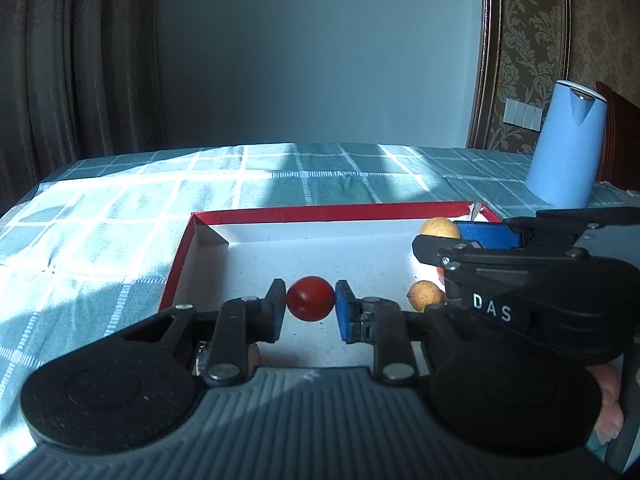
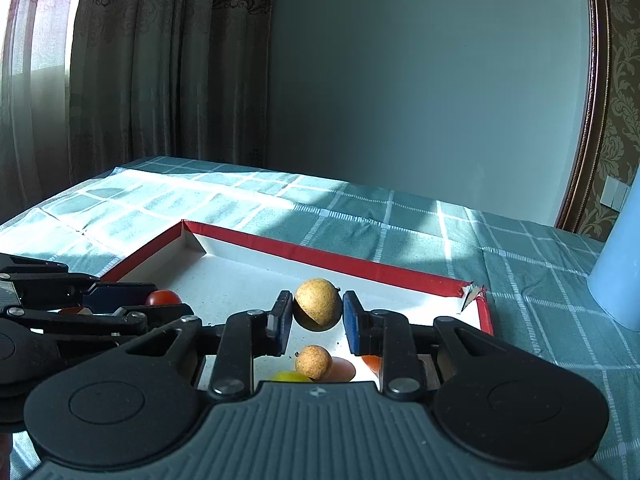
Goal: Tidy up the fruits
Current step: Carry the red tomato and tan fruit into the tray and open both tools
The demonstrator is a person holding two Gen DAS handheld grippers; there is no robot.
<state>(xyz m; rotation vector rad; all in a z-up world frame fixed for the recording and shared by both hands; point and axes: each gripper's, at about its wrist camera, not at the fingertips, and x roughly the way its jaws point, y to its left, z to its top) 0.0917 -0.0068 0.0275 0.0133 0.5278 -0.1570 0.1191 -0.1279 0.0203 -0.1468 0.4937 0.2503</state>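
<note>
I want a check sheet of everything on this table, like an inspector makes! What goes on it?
Surface: table with a green checked cloth, partly in sunlight.
Job's things: red-rimmed white tray; red tomato; tan round fruit; a smaller tan fruit lying in the tray beside a yellow fruit and orange ones.
Clutter: blue kettle on the cloth beyond the tray.
Grippers: left gripper shut on the red tomato; right gripper shut on the tan round fruit; both over the tray.
Cables: nothing seen.
Surroundings: curtain, plain wall, patterned wallpaper with switches.
</note>
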